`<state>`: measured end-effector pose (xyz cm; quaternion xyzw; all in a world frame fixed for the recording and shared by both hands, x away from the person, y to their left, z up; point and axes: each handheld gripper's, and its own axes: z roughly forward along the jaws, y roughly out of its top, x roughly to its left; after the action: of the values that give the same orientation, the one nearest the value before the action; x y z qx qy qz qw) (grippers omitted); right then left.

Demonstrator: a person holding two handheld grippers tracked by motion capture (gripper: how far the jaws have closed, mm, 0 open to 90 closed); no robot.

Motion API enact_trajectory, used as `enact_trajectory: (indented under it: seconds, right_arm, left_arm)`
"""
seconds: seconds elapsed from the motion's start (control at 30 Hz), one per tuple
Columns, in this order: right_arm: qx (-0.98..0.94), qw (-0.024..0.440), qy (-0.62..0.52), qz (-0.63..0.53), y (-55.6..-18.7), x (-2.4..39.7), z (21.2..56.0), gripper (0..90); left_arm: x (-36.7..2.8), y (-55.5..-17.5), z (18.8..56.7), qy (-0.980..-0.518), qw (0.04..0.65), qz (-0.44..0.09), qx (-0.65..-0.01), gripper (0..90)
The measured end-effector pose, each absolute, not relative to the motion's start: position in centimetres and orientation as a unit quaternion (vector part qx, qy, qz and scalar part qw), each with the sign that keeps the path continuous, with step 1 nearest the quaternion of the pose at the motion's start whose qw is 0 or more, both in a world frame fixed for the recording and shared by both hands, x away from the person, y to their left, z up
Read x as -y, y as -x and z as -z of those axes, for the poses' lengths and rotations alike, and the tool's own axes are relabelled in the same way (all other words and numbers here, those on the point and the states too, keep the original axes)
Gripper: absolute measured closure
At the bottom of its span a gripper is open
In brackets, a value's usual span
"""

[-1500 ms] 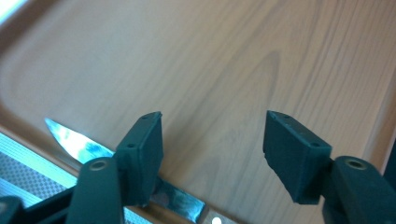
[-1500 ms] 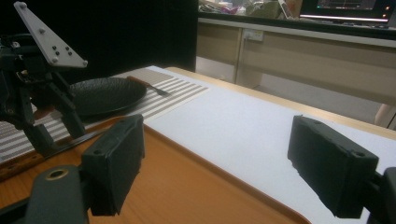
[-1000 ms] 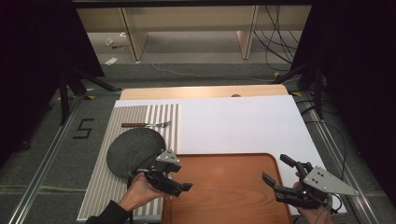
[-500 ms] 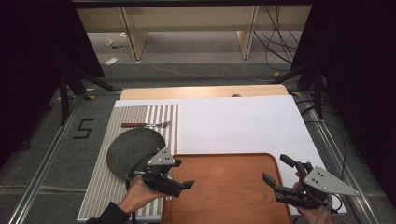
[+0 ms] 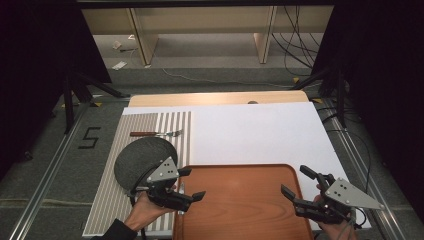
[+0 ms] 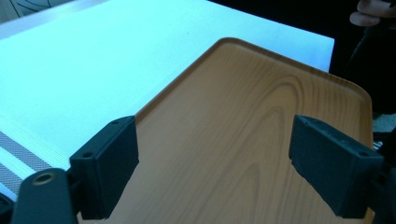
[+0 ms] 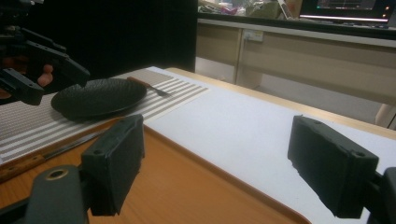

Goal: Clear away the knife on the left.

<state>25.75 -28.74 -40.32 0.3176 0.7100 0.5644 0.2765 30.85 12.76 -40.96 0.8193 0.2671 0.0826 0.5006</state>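
Note:
My left gripper [image 5: 194,183] hovers open over the left edge of a brown wooden tray [image 5: 240,210], with nothing between its jaws. Open as well and holding nothing, my right gripper [image 5: 294,180] sits over the tray's right edge. In the left gripper view the open gripper [image 6: 215,158] frames the tray [image 6: 261,140]. The right gripper view looks past its own open gripper [image 7: 215,158] across the tray [image 7: 187,186] to a dark round plate [image 7: 98,98], with the left gripper [image 7: 65,86] beside it.
The dark plate [image 5: 142,157] and a fork [image 5: 157,133] lie on a striped placemat [image 5: 110,200] at the left. A wooden-handled knife [image 7: 42,158] lies along the tray's left side. A white mat [image 5: 250,135] covers the table behind the tray.
The left gripper has turned slightly, its top plate drifting a little to the left. The right gripper has stayed put.

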Motion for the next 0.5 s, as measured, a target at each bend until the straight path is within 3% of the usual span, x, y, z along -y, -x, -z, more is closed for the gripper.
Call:
enact_trajectory:
  seconds: [0.5]
  right_arm:
    - [-0.709, 0.277, -0.317, -0.565, -25.7, 28.8, 40.3, 19.8]
  left_arm:
    - [-13.8, -30.1, 41.2, -0.807, 0.517, -0.098, -0.268, 15.7]
